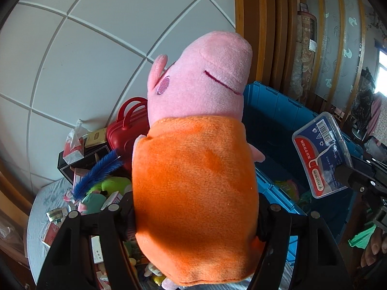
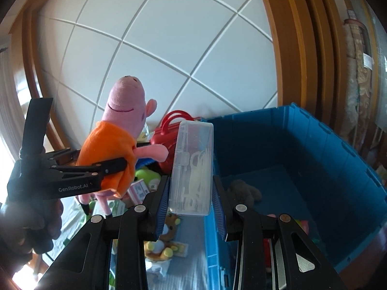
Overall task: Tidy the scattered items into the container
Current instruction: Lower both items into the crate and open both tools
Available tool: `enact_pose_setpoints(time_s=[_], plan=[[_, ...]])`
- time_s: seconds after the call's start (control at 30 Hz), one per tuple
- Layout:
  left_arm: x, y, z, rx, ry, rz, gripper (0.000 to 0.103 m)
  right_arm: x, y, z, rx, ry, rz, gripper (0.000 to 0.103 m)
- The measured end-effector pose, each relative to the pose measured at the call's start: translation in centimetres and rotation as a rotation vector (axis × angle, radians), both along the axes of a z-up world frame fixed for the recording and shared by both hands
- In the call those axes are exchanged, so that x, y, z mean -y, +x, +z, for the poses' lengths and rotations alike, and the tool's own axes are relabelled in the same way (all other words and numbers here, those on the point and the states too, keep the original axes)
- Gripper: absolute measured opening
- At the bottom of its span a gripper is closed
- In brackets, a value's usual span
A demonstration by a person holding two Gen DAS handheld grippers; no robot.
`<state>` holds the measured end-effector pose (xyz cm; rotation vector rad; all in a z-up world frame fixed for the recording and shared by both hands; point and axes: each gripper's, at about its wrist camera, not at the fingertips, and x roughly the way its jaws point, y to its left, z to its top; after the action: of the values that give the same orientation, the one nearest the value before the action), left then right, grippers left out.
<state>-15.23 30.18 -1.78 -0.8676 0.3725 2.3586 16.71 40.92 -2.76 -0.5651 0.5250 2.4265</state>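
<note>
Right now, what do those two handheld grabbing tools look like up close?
Both are matte black and angular, with round silver rivets at the joints. The right gripper has ribbed blue pads lining its jaws. The left gripper carries white "GenRobot.AI" lettering on its side. No cables show.

Left gripper (image 2: 113, 166) and right gripper (image 2: 189, 191) both clamped (jaws part-spread).

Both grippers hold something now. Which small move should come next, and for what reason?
Probably carry the right gripper, shut on the clear plastic floss-pick box, a little further over the open blue plastic crate, then release. The box already hangs at the crate's near rim. The left gripper holds the pink plush pig in an orange dress further from it.
</note>
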Motion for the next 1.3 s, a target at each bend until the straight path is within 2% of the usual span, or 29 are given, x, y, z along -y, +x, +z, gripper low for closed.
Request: enact_pose_setpoints(time_s=[0.33, 0.77, 1.3], plan=[[-6.5, -0.6, 0.4, 0.000, -0.003, -0.076, 0.071, -3.4, 2.8, -0.1, -0.002, -0.007, -0.095, 0.033], [-15.5, -0.6, 0.0, 0.008, -0.030, -0.200, 0.071, -8.9, 6.0, -2.7, 0.014, -0.054, -0.227, 0.033], [-20.1, -1.0, -0.1, 0.015, -0.037, -0.264, 0.071, -13.2, 7.8, -4.6, 0.032, -0.084, -0.296, 0.033]])
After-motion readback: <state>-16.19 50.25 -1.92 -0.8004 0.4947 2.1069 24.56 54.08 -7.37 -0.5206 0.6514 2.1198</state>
